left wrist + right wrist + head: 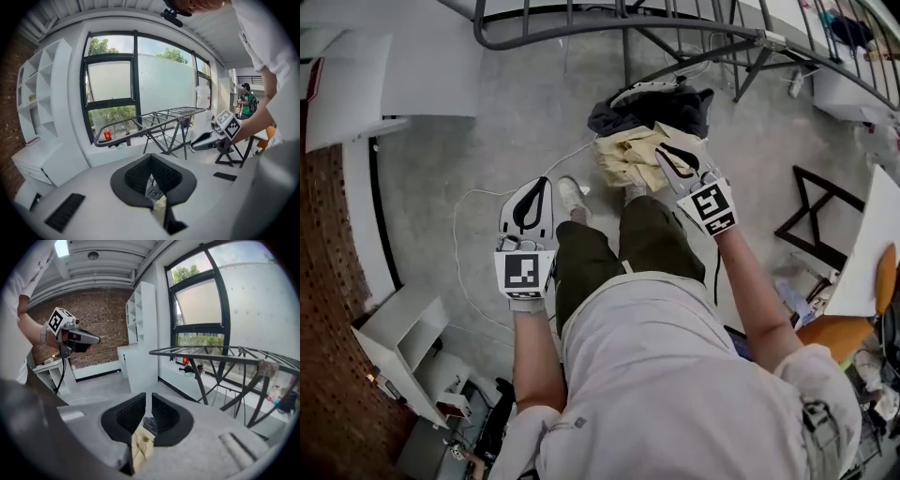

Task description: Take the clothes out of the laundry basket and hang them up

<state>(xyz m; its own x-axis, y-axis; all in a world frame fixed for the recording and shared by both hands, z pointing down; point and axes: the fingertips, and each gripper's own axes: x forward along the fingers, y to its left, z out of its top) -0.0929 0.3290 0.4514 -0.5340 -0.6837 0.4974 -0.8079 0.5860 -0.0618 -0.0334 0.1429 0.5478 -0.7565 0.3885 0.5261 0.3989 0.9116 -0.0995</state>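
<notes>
A cream garment (628,157) hangs bunched in front of my knees. My right gripper (664,150) is shut on it, and in the right gripper view a fold of that cream garment (140,446) sits low between the jaws of the right gripper (146,398). Just behind lies a dark heap of clothes (652,112) on the floor; I see no basket wall. My left gripper (542,183) hangs over bare floor to the left, shut and holding nothing, and its jaws meet at the tip of the left gripper (151,157). The metal drying rack (619,23) stands beyond the heap.
A white shelf unit (403,347) and a brick wall (328,309) line the left side. A white cable (478,197) trails over the grey floor. A black folding stand (816,220) and orange clutter (844,333) are on the right. Windows lie behind the drying rack (154,119).
</notes>
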